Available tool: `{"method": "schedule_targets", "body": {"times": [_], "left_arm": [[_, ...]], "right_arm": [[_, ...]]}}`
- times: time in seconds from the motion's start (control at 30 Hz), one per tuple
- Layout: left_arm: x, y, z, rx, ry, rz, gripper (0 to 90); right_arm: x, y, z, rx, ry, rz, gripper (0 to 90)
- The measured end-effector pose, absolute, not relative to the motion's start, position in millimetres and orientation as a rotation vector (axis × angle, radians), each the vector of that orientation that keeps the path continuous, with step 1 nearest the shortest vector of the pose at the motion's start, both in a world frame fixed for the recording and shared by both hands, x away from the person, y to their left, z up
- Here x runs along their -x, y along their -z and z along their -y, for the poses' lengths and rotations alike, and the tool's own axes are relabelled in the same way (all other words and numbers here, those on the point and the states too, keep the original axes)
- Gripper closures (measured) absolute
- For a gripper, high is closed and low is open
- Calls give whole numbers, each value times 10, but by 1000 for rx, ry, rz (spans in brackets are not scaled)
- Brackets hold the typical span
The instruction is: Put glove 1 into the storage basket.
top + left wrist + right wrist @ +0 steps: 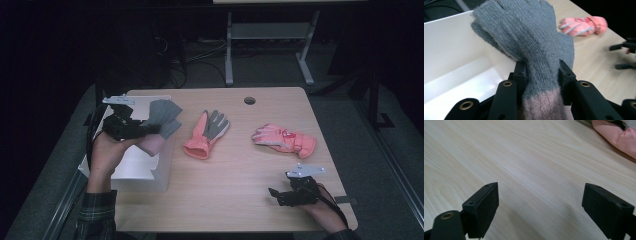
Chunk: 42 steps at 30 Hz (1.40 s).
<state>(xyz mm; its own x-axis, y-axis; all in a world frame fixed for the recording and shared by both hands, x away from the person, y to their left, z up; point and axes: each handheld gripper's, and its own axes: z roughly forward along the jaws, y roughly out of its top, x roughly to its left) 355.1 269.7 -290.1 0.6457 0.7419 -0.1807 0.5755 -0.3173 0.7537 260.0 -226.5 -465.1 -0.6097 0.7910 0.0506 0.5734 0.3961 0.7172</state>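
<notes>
Left gripper [541, 75] has its fingers clamped on the grey glove [529, 37], held above the white box [145, 170] likely for dropping in, while right gripper [540, 207] rests fingers apart on the counter [240, 190].

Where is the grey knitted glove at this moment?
In the high view, the grey knitted glove is at the left, clamped in the left gripper above the white box.

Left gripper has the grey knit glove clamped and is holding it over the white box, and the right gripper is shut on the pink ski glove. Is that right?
Not quite. The right gripper holds nothing: in the right gripper view its jaws stand open over bare table. The pink ski glove lies apart from it. The left gripper does clamp the grey knit glove over the white box.
</notes>
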Motion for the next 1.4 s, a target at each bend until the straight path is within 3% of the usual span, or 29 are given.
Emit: {"method": "schedule_targets", "body": {"times": [0.53, 1.03, 1.4], "left_arm": [[-3739, 3159, -3221, -1964, -335, -1229, 666], [-4032, 3776, -3387, -2019, -346, -1413, 661], [-4119, 4021, -3335, -2126, -349, -1481, 651]], "right_arm": [[-2603, 4653, 2266, -1195, -1031, -2359, 138], [-2606, 4653, 2270, -1191, -1030, -2361, 138], [-2609, 4654, 2264, -1190, -1034, -2361, 138]]}}
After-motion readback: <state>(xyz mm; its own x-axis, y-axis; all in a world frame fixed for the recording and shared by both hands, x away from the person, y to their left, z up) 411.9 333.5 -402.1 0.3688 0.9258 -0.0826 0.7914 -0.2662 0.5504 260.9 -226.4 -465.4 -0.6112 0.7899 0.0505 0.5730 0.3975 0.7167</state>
